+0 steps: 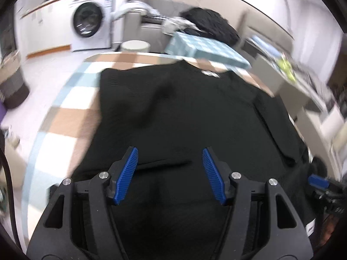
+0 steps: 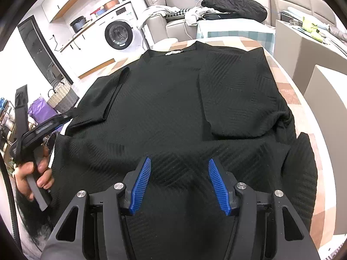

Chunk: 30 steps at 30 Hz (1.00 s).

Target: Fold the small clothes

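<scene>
Both pairs of jaws stand apart with nothing between the blue pads — the left gripper [image 1: 170,155] and the right gripper [image 2: 179,165] each hang just over the near hem of the black top [image 2: 173,99]. It lies spread flat on the checked desk [image 2: 279,73], neckline at the far side, both sleeves folded in over the body. Beyond the desk's far end — a washing machine [image 2: 118,33].

2 wrist fisheyes, angled down, close, sharing black top [image 2: 164,99]
</scene>
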Motion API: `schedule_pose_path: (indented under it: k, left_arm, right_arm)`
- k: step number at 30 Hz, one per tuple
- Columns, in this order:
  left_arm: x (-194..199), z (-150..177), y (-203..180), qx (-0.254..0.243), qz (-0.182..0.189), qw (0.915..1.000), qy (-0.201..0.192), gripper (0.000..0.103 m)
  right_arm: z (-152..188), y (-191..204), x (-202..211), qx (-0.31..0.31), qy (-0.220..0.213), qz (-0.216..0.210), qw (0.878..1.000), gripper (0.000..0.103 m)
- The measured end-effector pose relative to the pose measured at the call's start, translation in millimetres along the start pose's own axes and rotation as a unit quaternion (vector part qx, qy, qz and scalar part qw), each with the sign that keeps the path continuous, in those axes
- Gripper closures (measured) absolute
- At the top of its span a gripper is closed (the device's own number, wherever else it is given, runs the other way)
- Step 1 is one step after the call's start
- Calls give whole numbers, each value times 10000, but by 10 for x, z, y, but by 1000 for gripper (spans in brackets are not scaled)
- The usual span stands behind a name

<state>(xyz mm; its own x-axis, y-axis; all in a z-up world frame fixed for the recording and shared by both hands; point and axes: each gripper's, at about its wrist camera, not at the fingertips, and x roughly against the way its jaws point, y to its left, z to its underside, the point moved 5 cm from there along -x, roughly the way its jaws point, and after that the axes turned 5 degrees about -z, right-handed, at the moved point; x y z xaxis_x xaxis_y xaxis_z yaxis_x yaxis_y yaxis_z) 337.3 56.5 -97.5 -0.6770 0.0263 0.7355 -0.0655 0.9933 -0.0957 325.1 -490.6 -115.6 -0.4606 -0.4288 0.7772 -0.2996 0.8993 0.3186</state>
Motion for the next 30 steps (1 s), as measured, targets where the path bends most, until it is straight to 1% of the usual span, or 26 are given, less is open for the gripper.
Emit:
schedule_pose_path:
  k: [2, 4, 5, 6, 7, 8, 9, 10, 11, 12, 14, 17, 18, 20, 21, 22, 23, 24, 25, 26, 27, 28, 29, 30]
  left_arm:
    - [-141, 14, -124, -265, -107, 9995, 110, 44]
    - [-268, 39, -225, -402, -214, 9984, 320, 45]
    - [-341, 62, -243, -454, -244, 9977, 440, 54]
    - [-394, 81, -264, -499, -272, 9970, 516, 66]
    - [-430, 95, -264, -562, -413, 9962, 515, 69]
    - [-426, 95, -262, -616, -542, 9958, 418, 84]
    - [-413, 113, -279, -643, -550, 9957, 389, 92]
    - [-384, 113, -274, -606, -422, 9967, 335, 95]
    - [-359, 119, -258, -554, -410, 9972, 280, 98]
    - [-306, 119, -256, -549, -383, 9976, 196, 98]
    - [-149, 130, -315, -696, -189, 9974, -3, 98]
    - [16, 200, -431, -906, 64, 9958, -96, 98]
    - [24, 241, -460, -945, 158, 9954, -58, 98]
    - [-4, 269, -463, -918, 124, 9957, -5, 96]
    - [-22, 282, -438, -868, 51, 9962, 73, 90]
    - [-49, 300, -409, -798, -29, 9966, 205, 86]
    - [-38, 304, -386, -731, -77, 9969, 266, 79]
    - [-27, 300, -352, -642, -108, 9975, 266, 75]
    - [36, 297, -312, -552, -82, 9983, 181, 73]
    - [108, 291, -267, -477, -69, 9988, 79, 66]
    - [163, 279, -213, -404, -92, 9991, -12, 55]
    - [230, 260, -143, -290, -134, 9994, -144, 48]
    - [334, 269, -60, -175, -172, 9993, -273, 37]
    - [437, 279, 15, -87, -194, 9991, -380, 32]
  right_arm:
    - [16, -19, 6, -49, 13, 26, 10000, 46]
    - [38, -26, 8, -61, 29, 38, 10000, 46]
    - [44, -32, 6, -61, 41, 46, 10000, 46]
    - [45, -34, 5, -60, 49, 44, 10000, 46]
    - [51, -35, 5, -62, 54, 42, 10000, 46]
    - [52, -37, 6, -70, 55, 39, 10000, 46]
    - [45, -33, 7, -75, 54, 35, 10000, 46]
    - [44, -35, 12, -80, 44, 33, 10000, 46]
    - [41, -39, 15, -81, 39, 27, 10000, 46]
    - [39, -41, 17, -81, 37, 27, 10000, 46]
    - [32, -45, 22, -84, 28, 30, 10000, 46]
    - [37, -53, 32, -89, 17, 37, 10000, 46]
    - [43, -67, 31, -104, 23, 49, 9999, 46]
    - [46, -79, 25, -147, 38, 78, 9999, 46]
    - [46, -84, 29, -160, 32, 88, 9998, 46]
    - [48, -82, 41, -160, 25, 101, 9998, 46]
    - [40, -82, 54, -161, 16, 121, 9998, 46]
    - [38, -86, 82, -154, -3, 142, 9998, 46]
    - [35, -93, 127, -138, -40, 161, 9998, 46]
    - [30, -107, 183, -123, -95, 178, 9997, 46]
    - [30, -119, 255, -103, -162, 188, 9996, 46]
    - [30, -145, 343, -93, -251, 192, 9995, 44]
    - [39, -187, 445, -109, -354, 209, 9991, 41]
    - [50, -251, 540, -149, -443, 256, 9986, 36]
